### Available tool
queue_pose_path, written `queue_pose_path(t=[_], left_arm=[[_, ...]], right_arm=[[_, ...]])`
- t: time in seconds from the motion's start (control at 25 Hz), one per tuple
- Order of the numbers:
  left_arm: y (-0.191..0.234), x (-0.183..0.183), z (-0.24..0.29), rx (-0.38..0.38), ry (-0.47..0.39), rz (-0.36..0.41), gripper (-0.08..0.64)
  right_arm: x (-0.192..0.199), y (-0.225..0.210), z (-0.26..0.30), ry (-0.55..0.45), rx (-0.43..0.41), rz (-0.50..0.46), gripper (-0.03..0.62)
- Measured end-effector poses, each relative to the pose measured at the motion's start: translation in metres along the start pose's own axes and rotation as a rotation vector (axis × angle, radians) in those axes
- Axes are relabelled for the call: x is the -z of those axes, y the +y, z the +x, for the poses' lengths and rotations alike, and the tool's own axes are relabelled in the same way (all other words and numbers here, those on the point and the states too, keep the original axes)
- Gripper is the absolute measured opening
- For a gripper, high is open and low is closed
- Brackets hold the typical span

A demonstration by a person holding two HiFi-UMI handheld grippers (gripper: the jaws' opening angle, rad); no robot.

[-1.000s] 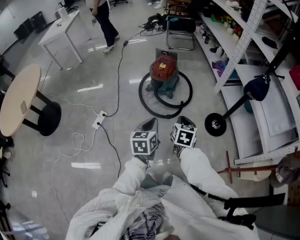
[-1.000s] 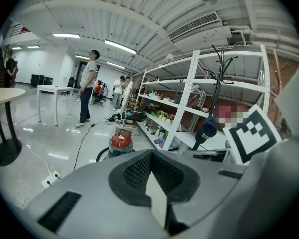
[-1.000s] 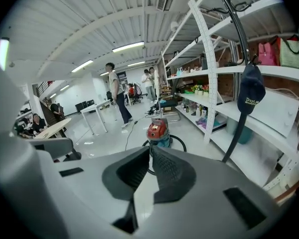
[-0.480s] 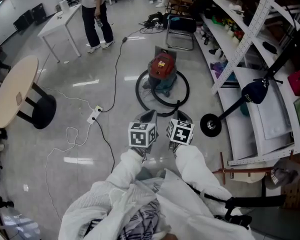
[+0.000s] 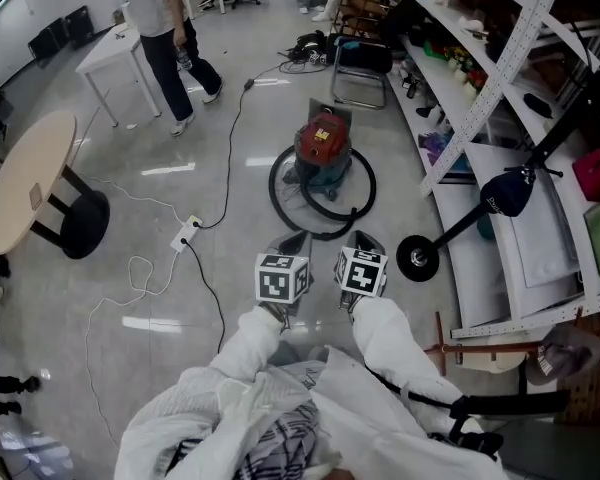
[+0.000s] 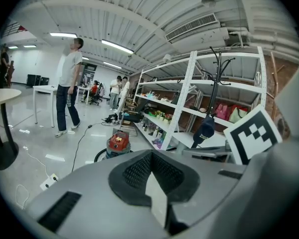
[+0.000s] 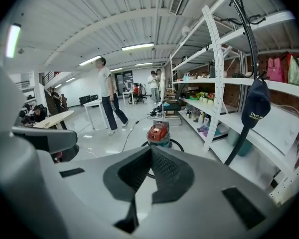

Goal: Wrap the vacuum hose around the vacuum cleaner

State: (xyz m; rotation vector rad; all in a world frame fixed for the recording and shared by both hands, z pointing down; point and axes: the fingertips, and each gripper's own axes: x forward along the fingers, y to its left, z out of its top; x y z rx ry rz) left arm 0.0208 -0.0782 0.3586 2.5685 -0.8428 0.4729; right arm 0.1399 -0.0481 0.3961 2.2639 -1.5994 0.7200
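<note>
The red and teal vacuum cleaner (image 5: 323, 146) stands on the floor ahead of me, also seen small in the left gripper view (image 6: 118, 142) and the right gripper view (image 7: 158, 133). Its black hose (image 5: 273, 190) lies in a loose loop on the floor around the body. My left gripper (image 5: 298, 240) and right gripper (image 5: 368, 240) are held side by side, short of the loop's near edge and pointing at it. The left gripper's (image 6: 150, 152) jaws meet at the tips with nothing in them. The right gripper (image 7: 150, 148) is likewise shut and empty.
A black cable runs from a white power strip (image 5: 187, 236) toward the back. A round table (image 5: 30, 183) is at left, a white table (image 5: 115, 53) and a walking person (image 5: 165, 28) beyond. Shelving (image 5: 500, 78), a round-based stand (image 5: 416, 258) and a chair (image 5: 363, 63) line the right.
The person at the back has walked left, past the white table. Both grippers have hardly moved; the vacuum and hose lie as before.
</note>
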Motion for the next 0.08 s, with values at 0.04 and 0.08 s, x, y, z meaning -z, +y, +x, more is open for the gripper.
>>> queue_pose_path(t=[0.04, 0.08], left_arm=[[0.0002, -0.0001, 0.0002, 0.001, 0.001, 0.001, -0.003], [0.0004, -0.0003, 0.0005, 0.001, 0.001, 0.001, -0.002]], right_arm=[[-0.0001, 0.0002, 0.0005, 0.001, -0.001, -0.002, 0.014], [-0.0002, 0.0004, 0.0010, 0.002, -0.002, -0.003, 0.014]])
